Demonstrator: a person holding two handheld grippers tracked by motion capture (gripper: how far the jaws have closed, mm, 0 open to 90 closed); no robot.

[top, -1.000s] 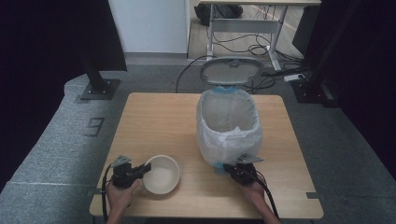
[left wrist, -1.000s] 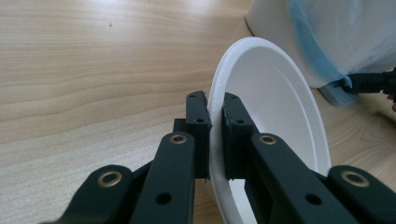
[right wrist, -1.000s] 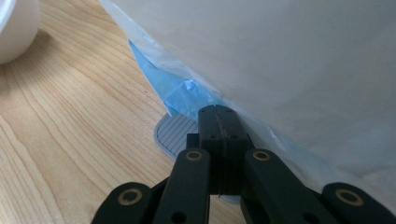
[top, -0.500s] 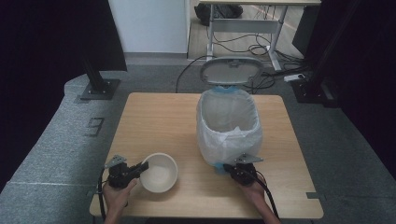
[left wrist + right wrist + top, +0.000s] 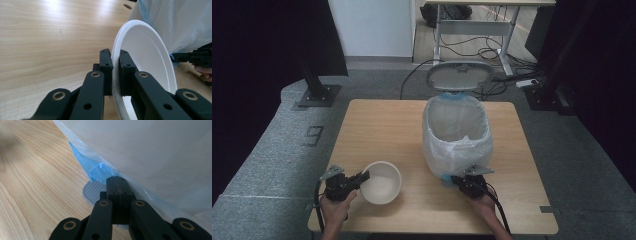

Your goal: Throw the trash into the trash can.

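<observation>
Left gripper [image 5: 115, 72]: my jaws pinch the rim of the white bowl [image 5: 147, 65], held on edge.
Bowl position: near front-left of the table [image 5: 377, 125], beside the bin [image 5: 457, 135].
Right gripper [image 5: 117, 185]: my jaws pressed together, resting on the grey pedal [image 5: 93, 192] at the bin's foot.
Bin lid [image 5: 460, 76]: raised open.

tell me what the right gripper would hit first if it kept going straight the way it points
Most likely the bin's grey pedal, on which the shut right gripper already seems to rest. Just past it come the blue bin base and the white liner bag. Exact contact is hard to judge.
</observation>
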